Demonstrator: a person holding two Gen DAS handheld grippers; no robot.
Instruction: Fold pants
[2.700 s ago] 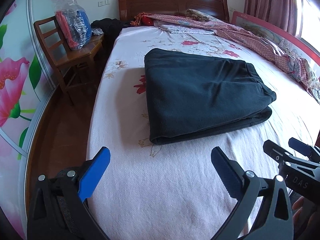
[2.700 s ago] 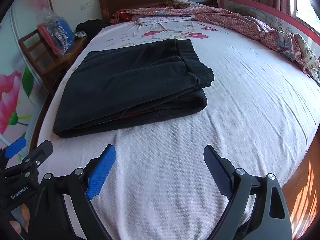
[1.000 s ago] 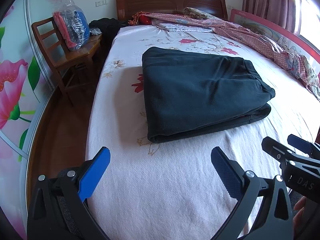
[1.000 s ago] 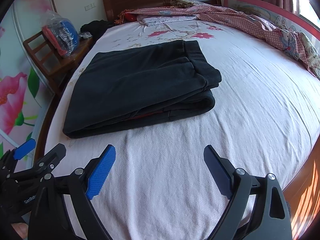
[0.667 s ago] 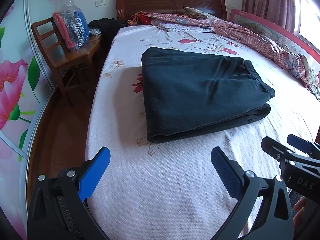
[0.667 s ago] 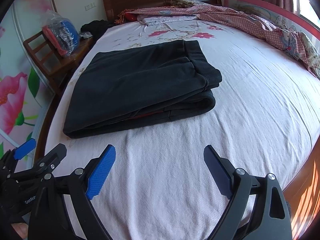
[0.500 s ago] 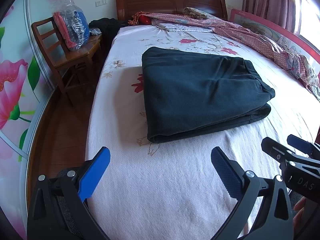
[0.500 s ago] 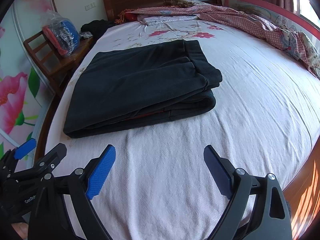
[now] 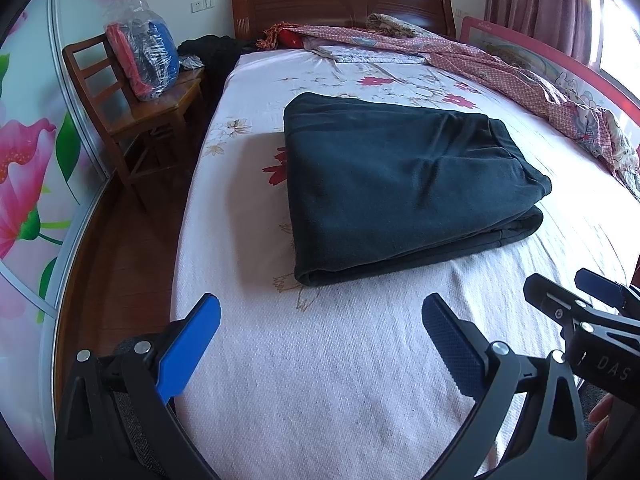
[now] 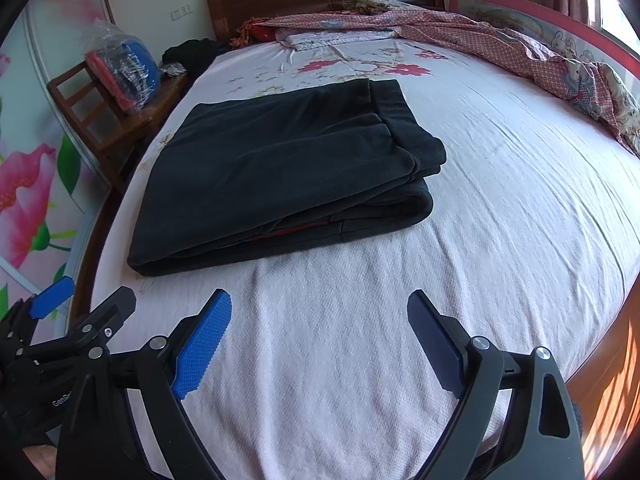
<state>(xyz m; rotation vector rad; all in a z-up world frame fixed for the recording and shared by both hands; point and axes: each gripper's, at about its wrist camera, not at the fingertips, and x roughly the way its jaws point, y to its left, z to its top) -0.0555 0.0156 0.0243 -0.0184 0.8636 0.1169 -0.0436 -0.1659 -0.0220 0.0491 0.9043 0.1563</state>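
The left gripper [image 9: 320, 332] hung released, empty, over the bed [image 9: 320, 392]. The folded pants [image 9: 400, 188] lay ahead, mid-bed; a careless regrasp would likely spill their loose layers. The right gripper [image 10: 320, 328] gaped empty too.

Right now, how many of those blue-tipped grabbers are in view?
2. The left gripper hovers over the bed's near end, open; the right gripper is beside it, also open. Neither touches the pants.

A wooden headboard [image 9: 340, 2] against a pale wall, a wooden chair [image 9: 136, 104] on wood flooring [image 9: 116, 264] — curtained window [image 9: 532, 4] brightens the bedroom.
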